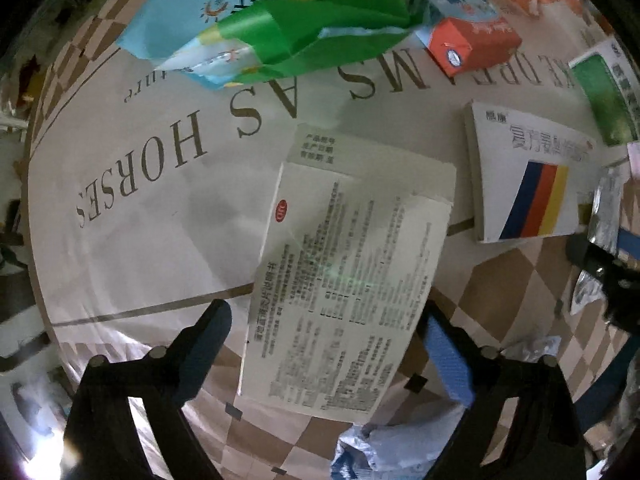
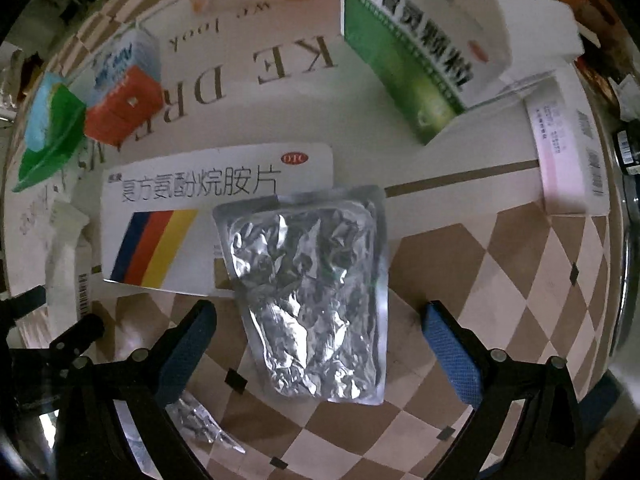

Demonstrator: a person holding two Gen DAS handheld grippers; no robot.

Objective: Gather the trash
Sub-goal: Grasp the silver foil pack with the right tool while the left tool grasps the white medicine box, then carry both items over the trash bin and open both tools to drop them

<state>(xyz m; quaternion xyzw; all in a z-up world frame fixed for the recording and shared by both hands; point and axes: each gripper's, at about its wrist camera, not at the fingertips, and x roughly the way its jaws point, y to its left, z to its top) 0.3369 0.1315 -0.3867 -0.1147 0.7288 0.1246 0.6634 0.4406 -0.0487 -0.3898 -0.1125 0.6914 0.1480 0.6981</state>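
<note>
Two grippers hang spread wide over a checkered tablecloth: the left gripper straddles a flattened white medicine leaflet box, the right gripper a crumpled foil pouch; beyond lies a striped pill box.

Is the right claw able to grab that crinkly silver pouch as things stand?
Probably yes. The right claw is open, and the silver pouch lies flat between its fingers with nothing on top; only its far corner overlaps the white striped box.
</note>
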